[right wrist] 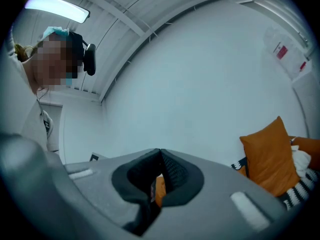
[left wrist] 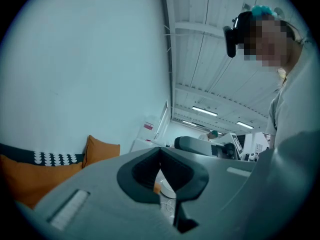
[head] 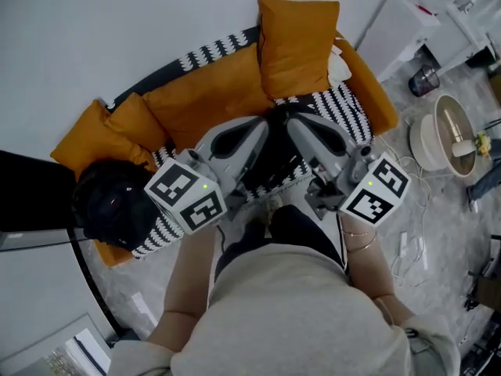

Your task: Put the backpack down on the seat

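No lettering reads from where I sit: left marker cube (head: pixel 186 197) and right marker cube (head: pixel 376 189) bear square patterns only; red label (right wrist: pixel 281 50) on white cabinet (right wrist: pixel 296 68) too small.

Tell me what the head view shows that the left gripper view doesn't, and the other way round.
Only the head view: the black backpack lying at the picture's left end of the sofa, the marker cube on the left gripper, and the person's forearms. Only the left gripper view: the ceiling lights and the person's head-worn camera. Both: the orange cushions, the white wall and the left gripper itself, jaws together.
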